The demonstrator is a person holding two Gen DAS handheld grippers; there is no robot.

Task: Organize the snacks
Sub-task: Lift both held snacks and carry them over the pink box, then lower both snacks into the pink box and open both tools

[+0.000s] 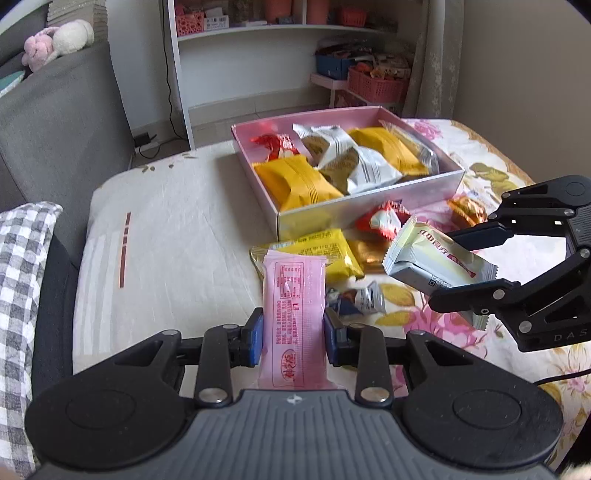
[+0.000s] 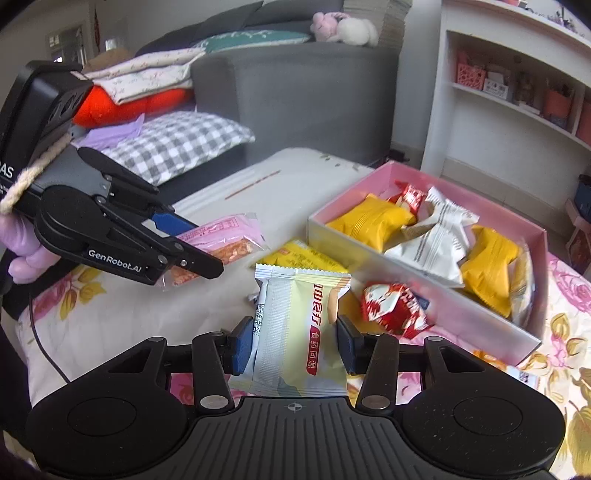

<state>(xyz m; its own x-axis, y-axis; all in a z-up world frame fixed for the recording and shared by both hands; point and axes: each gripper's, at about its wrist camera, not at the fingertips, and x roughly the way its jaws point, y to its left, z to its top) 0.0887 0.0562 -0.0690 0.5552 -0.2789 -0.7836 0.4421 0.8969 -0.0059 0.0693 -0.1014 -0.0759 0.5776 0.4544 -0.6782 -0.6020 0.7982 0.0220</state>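
My left gripper [image 1: 294, 334] is shut on a pink snack packet [image 1: 293, 314], held above the table; from the right wrist view the same packet [image 2: 221, 243] shows between its fingers [image 2: 199, 260]. My right gripper [image 2: 295, 341] is shut on a pale green-and-white snack packet [image 2: 299, 332], which in the left wrist view [image 1: 436, 262] hangs to the right. The pink box [image 1: 369, 205] behind holds yellow, white and red packets. Loose on the cloth lie a yellow packet [image 1: 328, 251], a red one [image 1: 382, 219] and a small blue-white one [image 1: 358, 301].
A floral cloth [image 1: 461, 325] covers the table. A grey sofa [image 1: 55, 122] with a checked pillow [image 1: 22, 258] stands on the left. A white shelf [image 1: 258, 33] and a pink basket [image 1: 376, 85] are behind the box. A hand in a purple glove [image 2: 22, 243] holds the left gripper.
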